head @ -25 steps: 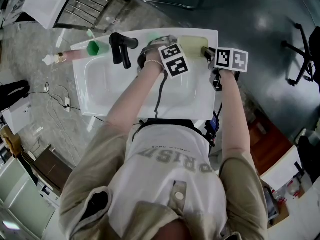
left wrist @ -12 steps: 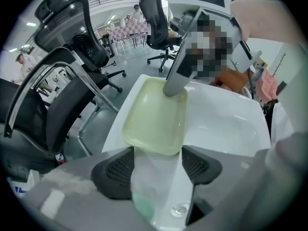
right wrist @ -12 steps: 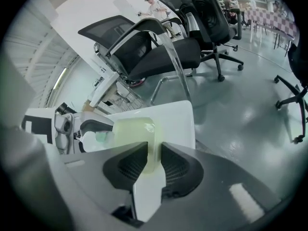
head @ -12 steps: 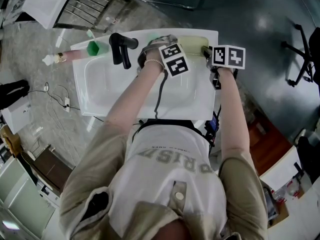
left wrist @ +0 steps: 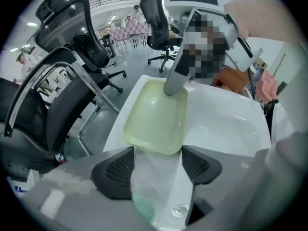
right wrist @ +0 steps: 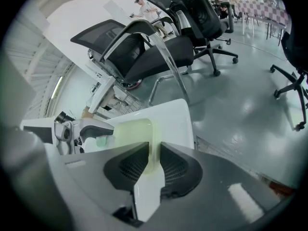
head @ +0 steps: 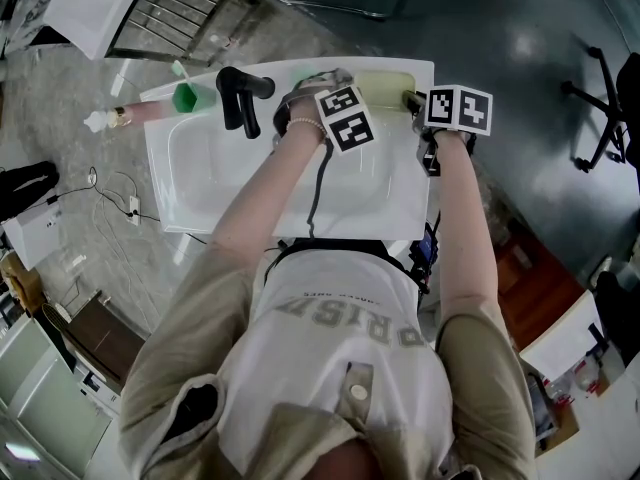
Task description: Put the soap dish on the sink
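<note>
Sink [head: 215,183]: white, mid-frame in head view, on a grey floor.
Soap dish [head: 385,82]: pale yellow-green, lies on the sink's back ledge, upper right corner of the sink.
R tongs [right wrist: 155,159]: at the dish's right end, pointing steeply down. Jaws nearly together and have just been closing; the dish's thin rim sits between the pads, gripped.
L tongs [left wrist: 156,163]: jaws wide apart, nothing held. In the left gripper view only bare ledge shows between the pads, w/ the dish's near end just beyond the tips, not touching. In head view they sit left of the dish, btwn it and the tap.
Tap [head: 240,93]: black, upper left part of the ledge.
Green cup [head: 186,96]: just left of the tap, on the ledge.
Chairs [right wrist: 159,47]: black office chairs on the floor beyond the sink, top of both gripper views.
</note>
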The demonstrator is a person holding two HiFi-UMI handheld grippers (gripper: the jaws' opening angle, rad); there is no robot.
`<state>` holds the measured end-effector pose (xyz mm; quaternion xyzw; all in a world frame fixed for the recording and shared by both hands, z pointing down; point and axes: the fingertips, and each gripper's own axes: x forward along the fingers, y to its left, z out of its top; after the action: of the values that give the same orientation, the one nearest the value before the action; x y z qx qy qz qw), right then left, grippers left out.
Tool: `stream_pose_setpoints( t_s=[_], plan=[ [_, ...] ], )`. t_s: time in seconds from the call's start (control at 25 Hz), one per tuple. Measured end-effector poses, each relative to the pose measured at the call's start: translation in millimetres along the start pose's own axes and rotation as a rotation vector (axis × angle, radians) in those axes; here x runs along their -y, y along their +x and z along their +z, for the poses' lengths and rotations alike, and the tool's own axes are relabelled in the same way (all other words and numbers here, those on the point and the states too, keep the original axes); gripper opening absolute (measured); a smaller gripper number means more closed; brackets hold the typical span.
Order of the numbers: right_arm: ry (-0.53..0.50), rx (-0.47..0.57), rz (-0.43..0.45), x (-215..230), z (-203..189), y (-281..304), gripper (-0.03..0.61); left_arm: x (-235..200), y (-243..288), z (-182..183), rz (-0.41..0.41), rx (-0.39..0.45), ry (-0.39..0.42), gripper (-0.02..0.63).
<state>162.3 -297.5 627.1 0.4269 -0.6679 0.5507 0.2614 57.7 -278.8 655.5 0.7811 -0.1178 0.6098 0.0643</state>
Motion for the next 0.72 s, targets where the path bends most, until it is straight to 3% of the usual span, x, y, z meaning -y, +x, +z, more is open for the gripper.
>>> stream_pose_setpoints(
  t_s=[0.4, 0.72],
  plan=[
    [0.056, 0.020, 0.017, 2.1, 1.5, -2.1, 0.069, -2.5, -3.9, -0.6, 0.012, 0.007, -0.017, 0.327],
    [0.046, 0.023, -0.015, 3.6, 1.2, -1.3, 0.066, -4.8, -7.0, 4.3, 0.033, 0.020, 0.020, 0.327]
  ],
)
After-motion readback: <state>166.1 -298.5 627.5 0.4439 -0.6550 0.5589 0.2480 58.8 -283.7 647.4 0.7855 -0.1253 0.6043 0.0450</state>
